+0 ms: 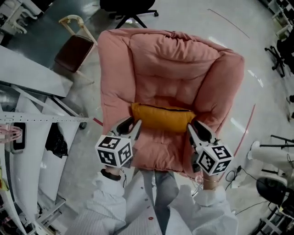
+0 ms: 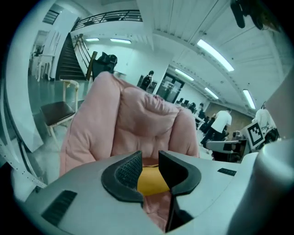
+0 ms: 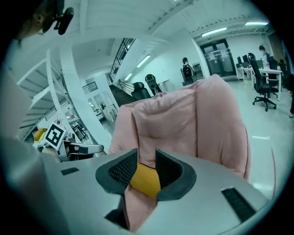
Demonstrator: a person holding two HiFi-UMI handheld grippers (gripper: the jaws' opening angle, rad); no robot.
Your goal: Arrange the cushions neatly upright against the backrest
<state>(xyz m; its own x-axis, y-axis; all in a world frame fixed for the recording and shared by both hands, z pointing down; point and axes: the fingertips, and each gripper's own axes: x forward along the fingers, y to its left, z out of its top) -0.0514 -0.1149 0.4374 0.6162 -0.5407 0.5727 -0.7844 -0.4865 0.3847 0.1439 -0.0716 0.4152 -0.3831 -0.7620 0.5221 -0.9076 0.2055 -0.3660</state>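
A yellow-orange cushion (image 1: pixel 161 117) stands on edge across the seat of a pink padded armchair (image 1: pixel 174 59), leaning on the foot of its backrest. My left gripper (image 1: pixel 132 125) is at the cushion's left end and my right gripper (image 1: pixel 195 128) at its right end. In the left gripper view the jaws (image 2: pixel 150 158) stand apart, with the cushion (image 2: pixel 151 181) showing in the gap. In the right gripper view the jaws (image 3: pixel 147 158) are also parted, and the cushion's corner (image 3: pixel 146 180) sits between them above pink seat fabric. I do not see the pads pressing on it.
A wooden chair with a dark seat (image 1: pixel 73 50) stands left of the armchair. White frames and panels (image 1: pixel 27 73) fill the left side. An office chair base (image 1: pixel 133 11) is behind the backrest. Cables (image 1: pixel 239 172) lie on the floor at right. People stand far off.
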